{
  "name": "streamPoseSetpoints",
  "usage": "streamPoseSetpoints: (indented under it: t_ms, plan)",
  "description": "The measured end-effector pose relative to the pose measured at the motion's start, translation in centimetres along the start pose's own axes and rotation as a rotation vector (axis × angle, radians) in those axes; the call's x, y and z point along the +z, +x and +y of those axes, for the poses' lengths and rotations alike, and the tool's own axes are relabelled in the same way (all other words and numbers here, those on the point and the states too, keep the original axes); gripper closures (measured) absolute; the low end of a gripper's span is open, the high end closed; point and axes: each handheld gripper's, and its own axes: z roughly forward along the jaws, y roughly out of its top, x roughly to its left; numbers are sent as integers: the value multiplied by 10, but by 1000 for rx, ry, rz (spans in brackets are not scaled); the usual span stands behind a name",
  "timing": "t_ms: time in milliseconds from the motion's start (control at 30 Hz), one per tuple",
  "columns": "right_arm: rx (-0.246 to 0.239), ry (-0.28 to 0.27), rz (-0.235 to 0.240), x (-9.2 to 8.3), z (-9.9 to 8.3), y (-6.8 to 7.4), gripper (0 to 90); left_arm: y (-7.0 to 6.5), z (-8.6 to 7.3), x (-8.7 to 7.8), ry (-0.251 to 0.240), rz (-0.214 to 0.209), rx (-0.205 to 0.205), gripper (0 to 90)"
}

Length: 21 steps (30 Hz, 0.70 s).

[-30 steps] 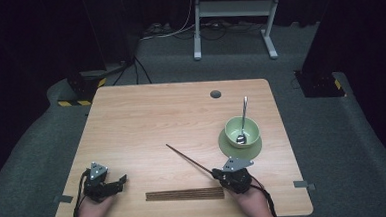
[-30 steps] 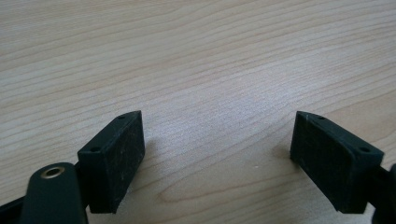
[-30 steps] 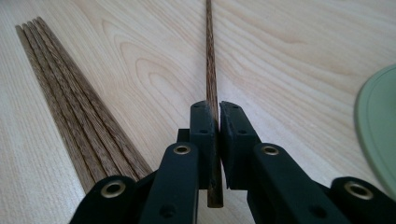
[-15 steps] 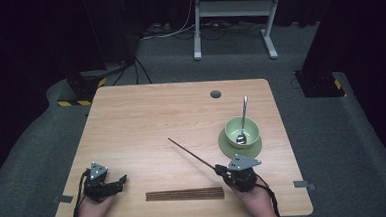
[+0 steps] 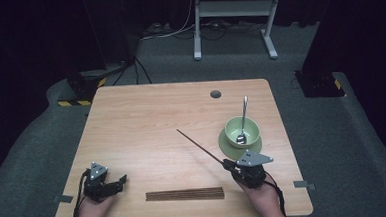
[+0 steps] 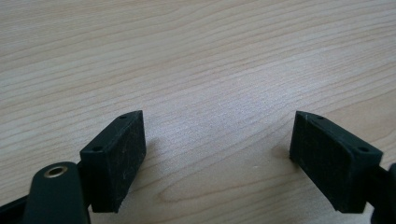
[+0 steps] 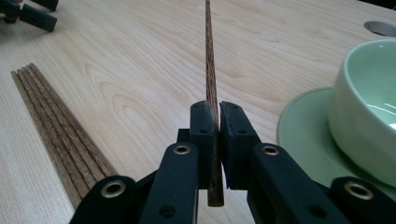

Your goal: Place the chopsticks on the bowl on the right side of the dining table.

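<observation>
My right gripper [image 5: 230, 165] [image 7: 214, 126] is shut on one dark wooden chopstick [image 5: 199, 146] [image 7: 209, 56], which sticks out toward the table's middle, lifted off the wood. Several more chopsticks [image 5: 184, 194] [image 7: 56, 130] lie side by side near the front edge, left of that hand. A green bowl [image 5: 241, 130] [image 7: 369, 107] on a green saucer [image 5: 229, 147] [image 7: 303, 126] holds a metal spoon [image 5: 243, 117], just beyond the right gripper. My left gripper [image 5: 117, 183] [image 6: 217, 154] rests at the front left with its jaws wide open and nothing between them.
The wooden table [image 5: 146, 121] has a round cable hole [image 5: 215, 94] near its far edge. Beyond the table stand a white metal frame [image 5: 233, 8] and cables on a grey floor.
The right gripper has risen and shifted slightly right with the chopstick, whose far tip now sits farther right on the table. The left gripper has stayed put.
</observation>
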Motion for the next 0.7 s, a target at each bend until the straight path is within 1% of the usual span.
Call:
streamPoseSetpoints:
  t_ms: [167,333,433,533,700]
  plan:
    - [14,-16,-23,-6,0,-7,844,0,0,0,0,-1,0,185]
    - [27,-21,-46,-11,-1,-15,844,0,0,0,0,-3,0,185]
    - [47,-26,-59,-14,-2,-21,844,0,0,0,0,-2,0,185]
    - [52,-31,-76,-18,-3,-26,844,0,0,0,0,-4,0,185]
    - [75,-42,-97,-24,-6,-35,844,0,0,0,0,-4,0,186]
